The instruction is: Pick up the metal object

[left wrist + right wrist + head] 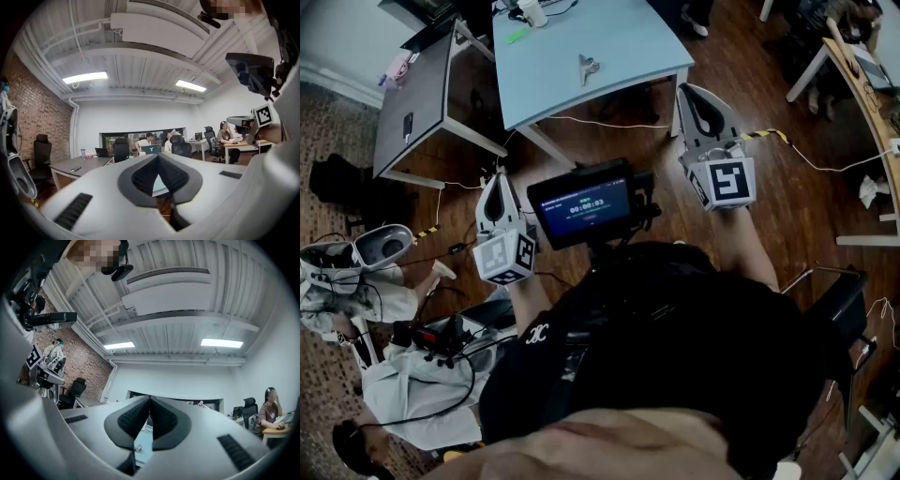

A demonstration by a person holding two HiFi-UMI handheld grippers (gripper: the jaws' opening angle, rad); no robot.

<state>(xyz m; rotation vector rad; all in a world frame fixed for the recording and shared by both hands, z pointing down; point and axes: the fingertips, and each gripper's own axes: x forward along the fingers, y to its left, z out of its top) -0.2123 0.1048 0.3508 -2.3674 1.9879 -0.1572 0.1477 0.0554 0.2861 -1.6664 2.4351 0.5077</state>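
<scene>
head view downward; gripper views forward; table [628, 47] shared

Metal object [588, 67]: bright, shiny. Table [628, 42] ahead of right gripper [692, 91]: smooth, matt. Gripper shell: matt white plastic. Floor [750, 103]: glossy wood.

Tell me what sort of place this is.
Probably an open-plan office or lab workspace: people sit at desks with a laptop nearby, office chairs stand about, and strip lights hang beside a brick wall.
</scene>
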